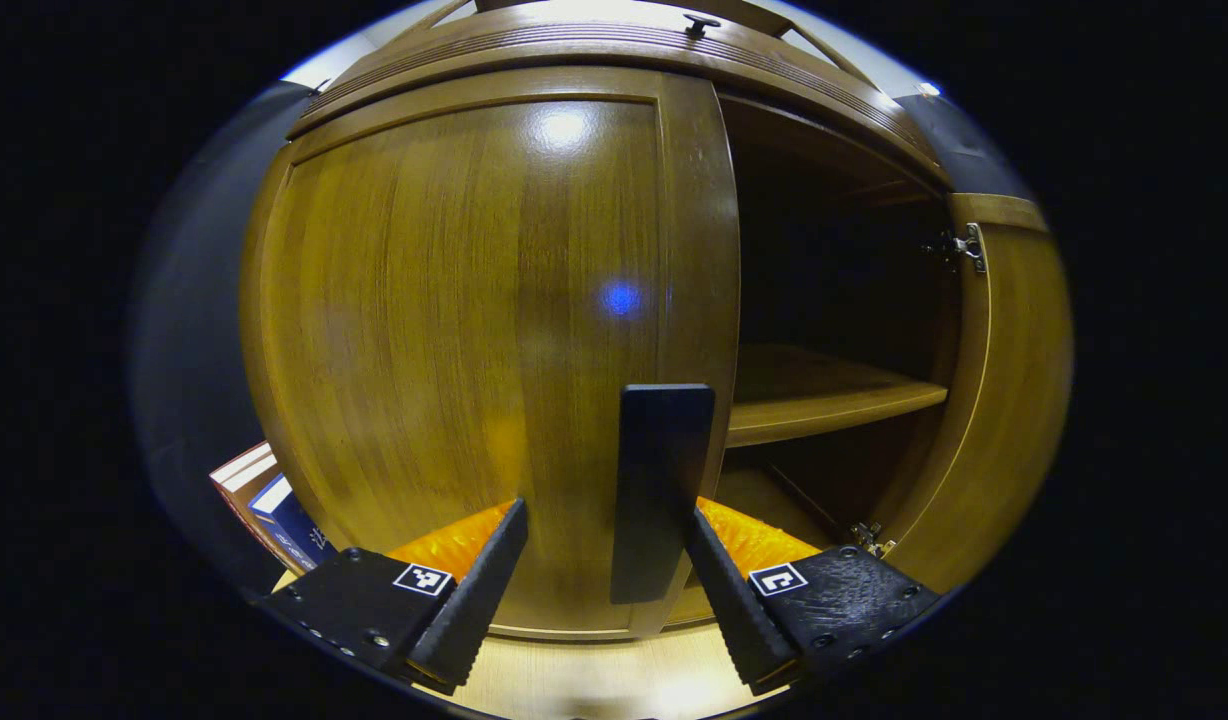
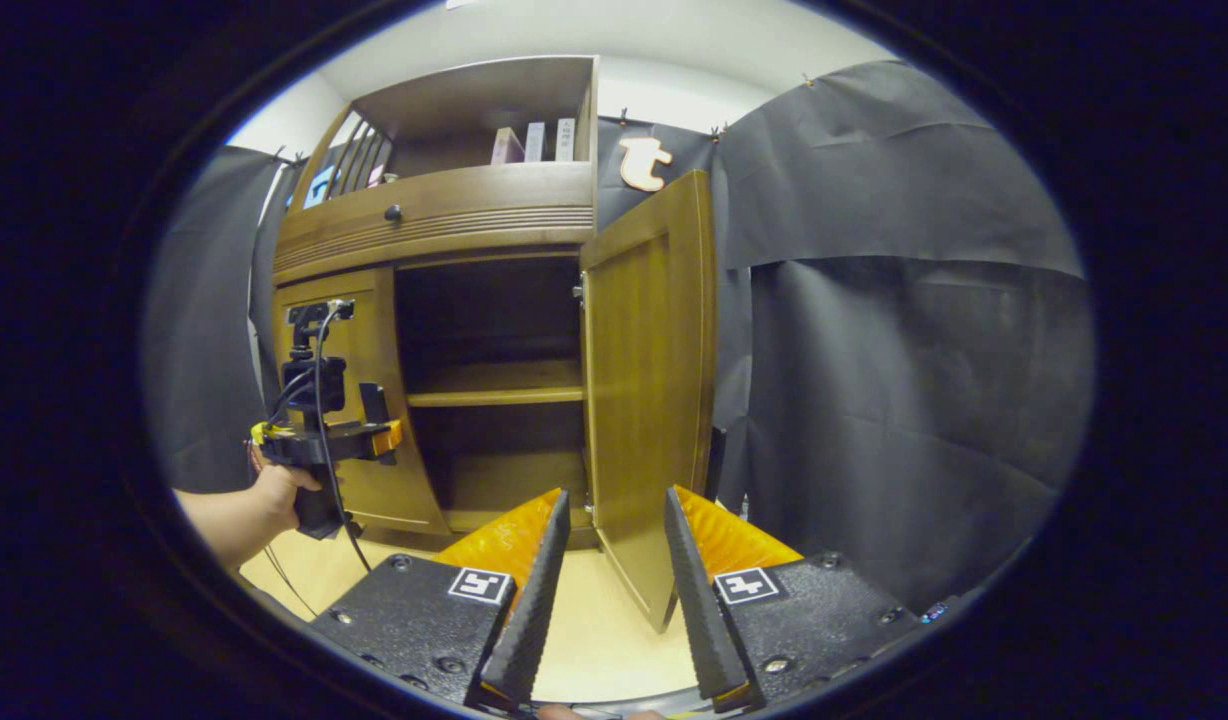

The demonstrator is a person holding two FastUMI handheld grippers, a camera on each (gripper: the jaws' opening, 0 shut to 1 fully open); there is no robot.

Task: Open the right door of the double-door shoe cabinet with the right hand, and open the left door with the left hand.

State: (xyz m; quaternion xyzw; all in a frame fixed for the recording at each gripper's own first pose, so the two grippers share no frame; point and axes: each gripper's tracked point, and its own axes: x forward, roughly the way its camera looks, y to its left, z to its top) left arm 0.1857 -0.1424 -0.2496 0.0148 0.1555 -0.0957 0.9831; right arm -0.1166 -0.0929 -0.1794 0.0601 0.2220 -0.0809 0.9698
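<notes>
The brown wooden shoe cabinet's left door (image 1: 454,330) is closed and close in front of my left gripper (image 1: 604,600). Its dark upright handle (image 1: 662,490) stands between the open fingers, nearer the right fingertip (image 1: 734,600), with no squeeze showing. The right door (image 1: 1014,400) is swung wide, baring a dark inside with a shelf (image 1: 824,395). In the right gripper view the open right door (image 2: 649,390) stands edge-on just ahead of my right gripper (image 2: 611,600), which is open and holds nothing. A hand holds the left gripper (image 2: 324,440) against the left door (image 2: 359,470).
A drawer front with a small knob (image 2: 392,212) runs above the doors, and an upper shelf carries books (image 2: 534,140). More books (image 1: 264,490) lie low at the cabinet's left. Black cloth wall (image 2: 924,350) hangs to the right. Pale floor (image 2: 594,620) spreads below.
</notes>
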